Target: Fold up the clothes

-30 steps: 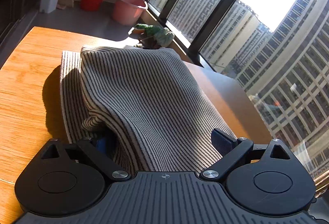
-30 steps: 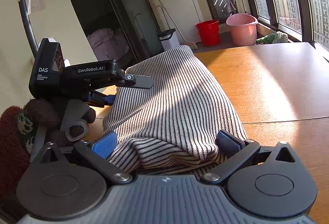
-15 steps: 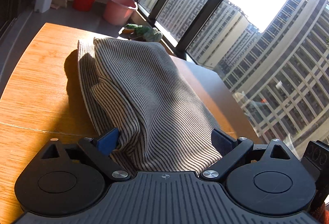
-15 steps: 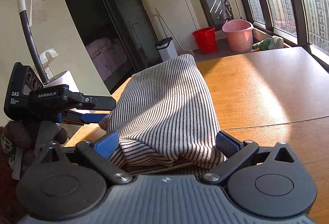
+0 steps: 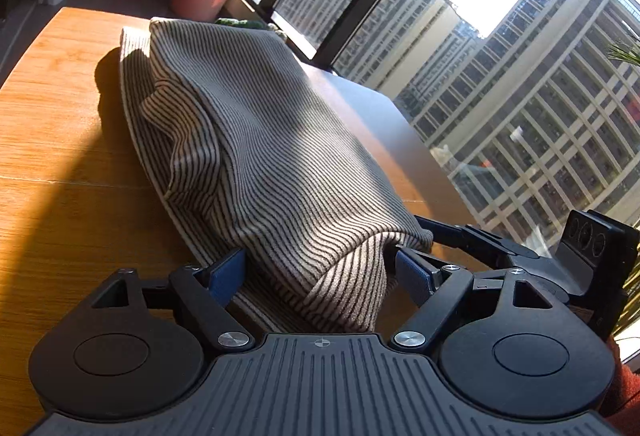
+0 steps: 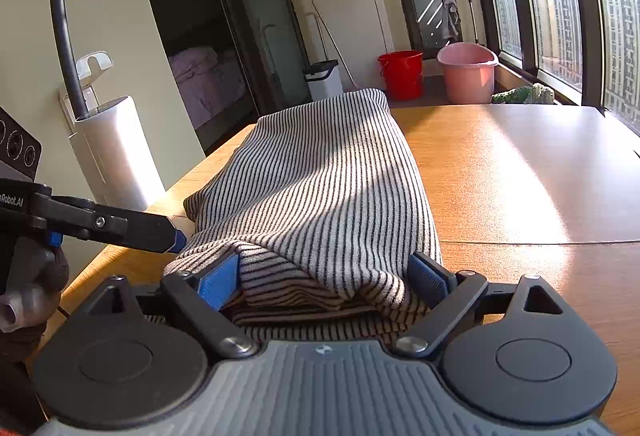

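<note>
Big orange-brown wooden desk (image 6: 520,175) by the window wall, carrying a long black-and-cream striped knit garment (image 5: 260,139), already doubled into a narrow strip running away down the desk. Compared with a second ago: left gripper (image 5: 320,272) swung in along the near end, now right next to the right gripper (image 6: 324,280), with the bunched near hem sitting between both pairs of blue pads. Left jaws closing on that hem, pads not clearly pressing yet; right jaws spread wide around it, no real pinch visible. Probably means setting up to grab the near end and flip it over toward the far end for the next fold. Readable text: partial "Robot.AI" on the left gripper's black body in the right wrist view.
</note>
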Demonstrator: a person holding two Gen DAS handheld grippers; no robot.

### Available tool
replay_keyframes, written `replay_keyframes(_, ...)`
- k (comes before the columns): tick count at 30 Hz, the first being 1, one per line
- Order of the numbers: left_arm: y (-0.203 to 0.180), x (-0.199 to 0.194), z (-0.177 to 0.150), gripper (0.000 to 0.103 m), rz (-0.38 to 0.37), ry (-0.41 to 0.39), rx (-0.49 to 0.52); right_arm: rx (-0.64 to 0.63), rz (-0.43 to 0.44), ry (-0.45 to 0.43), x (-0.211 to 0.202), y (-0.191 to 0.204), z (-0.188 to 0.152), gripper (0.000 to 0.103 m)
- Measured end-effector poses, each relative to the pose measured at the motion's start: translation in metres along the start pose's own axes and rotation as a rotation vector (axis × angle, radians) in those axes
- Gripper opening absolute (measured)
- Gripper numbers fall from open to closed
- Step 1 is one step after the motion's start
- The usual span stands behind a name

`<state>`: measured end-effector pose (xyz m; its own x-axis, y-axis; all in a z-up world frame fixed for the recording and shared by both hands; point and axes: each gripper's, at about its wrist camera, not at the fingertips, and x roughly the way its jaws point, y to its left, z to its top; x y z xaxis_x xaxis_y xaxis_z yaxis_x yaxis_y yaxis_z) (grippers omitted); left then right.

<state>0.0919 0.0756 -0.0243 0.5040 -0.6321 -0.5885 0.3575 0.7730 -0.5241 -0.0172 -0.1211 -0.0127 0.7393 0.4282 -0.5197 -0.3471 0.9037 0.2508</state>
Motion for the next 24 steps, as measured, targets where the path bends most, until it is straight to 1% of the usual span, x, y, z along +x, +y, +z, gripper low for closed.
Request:
replay_keyframes(4,0.003,0.005,0.006,0.084,-0.001,-0.017,0.001,-0.030,-0.006,0.020,-0.004,0.008,-0.005,0.090)
replay_keyframes(8,0.006,0.012,0.014,0.088,0.009,-0.027,0.012,-0.082,-0.008,0.046,-0.008,0.027,-0.013,0.093)
replay_keyframes(13,0.009,0.016,0.020,0.088,0.022,-0.029,-0.003,-0.150,0.014,0.075,-0.012,0.042,-0.018,0.095)
replay_keyframes(15,0.008,0.010,0.020,0.087,0.048,-0.032,-0.004,-0.200,0.016,0.084,-0.014,0.045,-0.019,0.095)
replay_keyframes(19,0.010,-0.014,0.014,0.095,0.128,-0.083,0.021,-0.344,0.008,0.073,-0.030,0.050,-0.010,0.094)
replay_keyframes(20,0.011,-0.020,0.013,0.095,0.150,-0.096,0.022,-0.386,0.012,0.070,-0.032,0.054,-0.008,0.091)
replay_keyframes(21,0.013,-0.026,0.012,0.095,0.169,-0.105,0.012,-0.424,0.026,0.075,-0.034,0.060,-0.006,0.084)
replay_keyframes(23,0.017,-0.039,0.011,0.096,0.202,-0.121,0.000,-0.499,0.060,0.088,-0.036,0.071,-0.004,0.075)
replay_keyframes(24,0.017,-0.041,0.010,0.096,0.216,-0.126,0.007,-0.540,0.082,0.098,-0.033,0.079,-0.003,0.074)
